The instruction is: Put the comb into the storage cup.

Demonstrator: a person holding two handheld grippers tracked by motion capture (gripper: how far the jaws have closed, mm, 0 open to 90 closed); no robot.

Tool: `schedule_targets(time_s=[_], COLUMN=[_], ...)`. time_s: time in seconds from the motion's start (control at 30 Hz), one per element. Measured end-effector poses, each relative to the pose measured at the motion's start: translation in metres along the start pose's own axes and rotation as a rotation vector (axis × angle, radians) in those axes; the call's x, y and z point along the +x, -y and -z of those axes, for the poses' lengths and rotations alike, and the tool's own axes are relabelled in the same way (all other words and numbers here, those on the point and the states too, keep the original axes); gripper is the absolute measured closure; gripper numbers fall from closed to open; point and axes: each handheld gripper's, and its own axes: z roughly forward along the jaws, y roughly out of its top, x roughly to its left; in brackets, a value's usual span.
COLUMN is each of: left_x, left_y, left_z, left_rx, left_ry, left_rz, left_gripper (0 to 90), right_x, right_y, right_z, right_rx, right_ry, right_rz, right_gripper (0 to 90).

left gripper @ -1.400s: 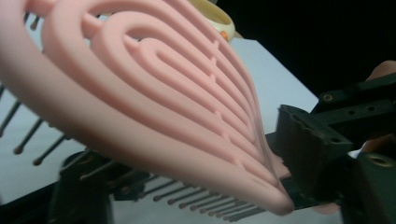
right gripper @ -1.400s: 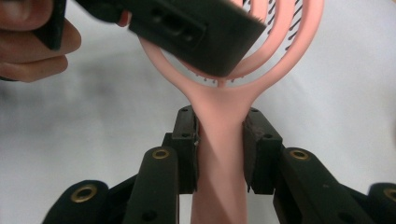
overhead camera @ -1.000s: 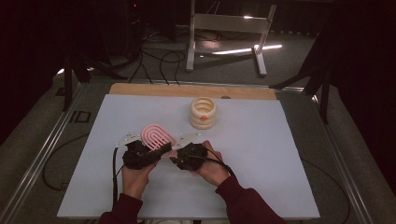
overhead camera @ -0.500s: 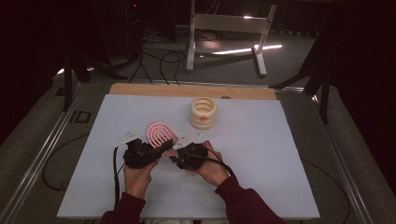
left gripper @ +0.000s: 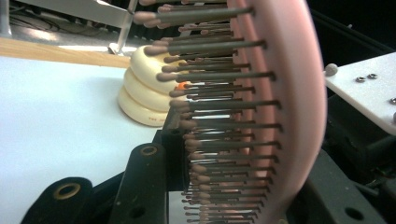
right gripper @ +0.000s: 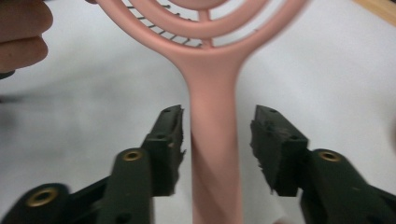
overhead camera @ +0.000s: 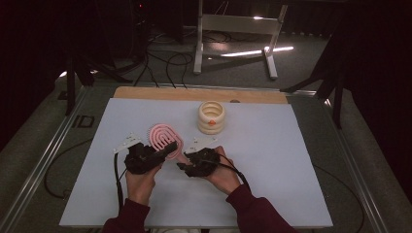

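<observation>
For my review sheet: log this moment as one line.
left gripper: shut on pink hairbrush head | right gripper: jaws just opening, handle between, pads off | cream ring stack: apart

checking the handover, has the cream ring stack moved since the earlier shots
No. The cream ring stack sits at the same spot just below the wooden strip along the table's far edge, as before.

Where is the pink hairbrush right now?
In the high view the pink hairbrush sits left of centre on the white table, between the left claw, which grips its head, and the right claw, with the cream ring stack behind it.
</observation>
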Motion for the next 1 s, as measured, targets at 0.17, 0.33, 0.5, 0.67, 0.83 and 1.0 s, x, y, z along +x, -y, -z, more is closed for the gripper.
schedule_targets(time_s=[0.17,0.33,0.5,0.67,0.83,1.0], left_x=[0.001,0.001,0.002,0.002,0.002,0.002], left_y=[-0.003,-0.007,-0.013,-0.017,-0.021,-0.025], left_z=[0.002,0.004,0.007,0.009,0.012,0.014], left_rx=[-0.007,-0.012,-0.013,-0.016,-0.02,-0.024], left_ry=[-0.005,-0.006,-0.016,-0.018,-0.021,-0.028], left_rz=[0.005,-0.007,-0.016,-0.026,-0.035,-0.04], left_gripper=[64.2,64.2,64.2,64.2,64.2,64.2], right_x=[-0.005,-0.008,-0.013,-0.02,-0.03,-0.038], right_y=[0.004,0.006,0.014,0.024,0.038,0.052], right_z=[0.008,0.013,0.023,0.038,0.05,0.065], right_rx=[-0.038,-0.061,-0.079,-0.11,-0.127,-0.169], right_ry=[0.009,0.026,0.066,0.122,0.178,0.227], right_rz=[-0.029,-0.032,-0.051,-0.065,-0.099,-0.123], right_gripper=[40.2,33.4,16.8,8.9,8.5,8.7])
